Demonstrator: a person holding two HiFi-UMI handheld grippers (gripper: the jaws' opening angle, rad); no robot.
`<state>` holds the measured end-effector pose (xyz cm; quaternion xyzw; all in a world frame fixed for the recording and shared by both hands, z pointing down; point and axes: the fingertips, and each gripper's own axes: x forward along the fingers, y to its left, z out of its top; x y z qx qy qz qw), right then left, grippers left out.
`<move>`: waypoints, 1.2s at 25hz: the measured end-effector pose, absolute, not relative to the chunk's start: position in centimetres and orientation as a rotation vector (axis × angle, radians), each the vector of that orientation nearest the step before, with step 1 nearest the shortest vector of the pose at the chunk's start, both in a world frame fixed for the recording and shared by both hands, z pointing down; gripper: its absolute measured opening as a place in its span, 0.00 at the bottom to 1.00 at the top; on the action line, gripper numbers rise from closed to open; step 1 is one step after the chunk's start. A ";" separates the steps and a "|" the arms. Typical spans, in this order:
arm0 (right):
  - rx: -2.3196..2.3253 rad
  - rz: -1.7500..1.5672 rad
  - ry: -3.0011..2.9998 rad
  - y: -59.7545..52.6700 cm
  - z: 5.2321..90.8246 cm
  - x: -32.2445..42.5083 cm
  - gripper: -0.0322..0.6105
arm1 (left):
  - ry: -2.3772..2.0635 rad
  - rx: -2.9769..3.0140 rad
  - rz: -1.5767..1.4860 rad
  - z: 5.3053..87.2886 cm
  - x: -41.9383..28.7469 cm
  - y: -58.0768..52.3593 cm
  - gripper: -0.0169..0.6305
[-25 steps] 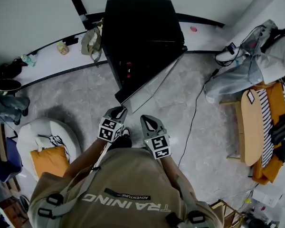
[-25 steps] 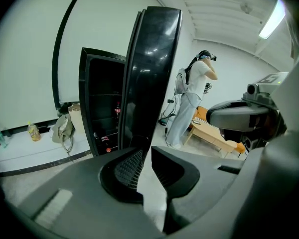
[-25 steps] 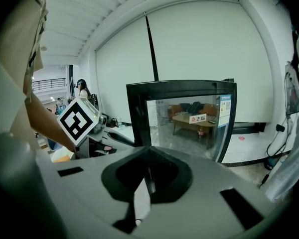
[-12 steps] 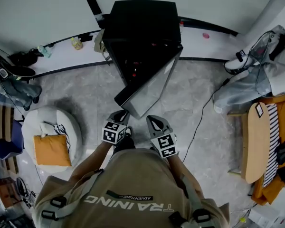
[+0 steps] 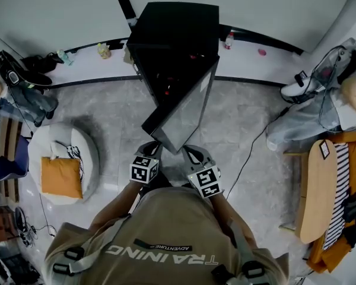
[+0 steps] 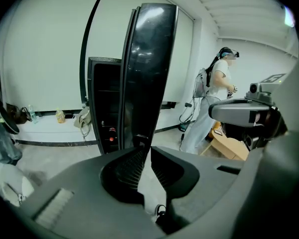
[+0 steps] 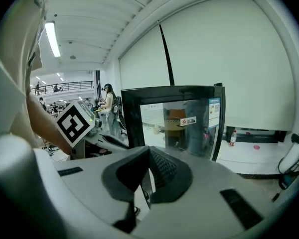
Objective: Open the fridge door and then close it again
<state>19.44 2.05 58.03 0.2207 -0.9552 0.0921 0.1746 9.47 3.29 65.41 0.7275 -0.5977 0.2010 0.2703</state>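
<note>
1. Fridge stands by far wall; door swung wide open.
2. L gripper: jaws together, tips right at door's free edge, low down.
3. R gripper: jaws together, nothing btwn them, near door's glass face.

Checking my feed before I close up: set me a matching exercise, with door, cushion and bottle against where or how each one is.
Things:
1. door
2. cushion
3. bottle

Place or state:
a. standing on the ledge
b. swung open
c. lying on the beanbag

Pairs: 1-b, 2-c, 3-a
</note>
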 end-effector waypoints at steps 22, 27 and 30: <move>0.815 0.349 -2.631 5.1 57.6 25.0 0.04 | -1.503 2.001 0.472 65.1 16.0 4.6 0.09; 0.752 0.357 -2.647 5.5 58.3 26.4 0.04 | -1.502 1.987 0.482 65.4 18.4 5.0 0.09; 0.716 0.339 -2.671 4.4 57.8 27.8 0.04 | -1.527 1.952 0.489 65.3 19.8 5.2 0.09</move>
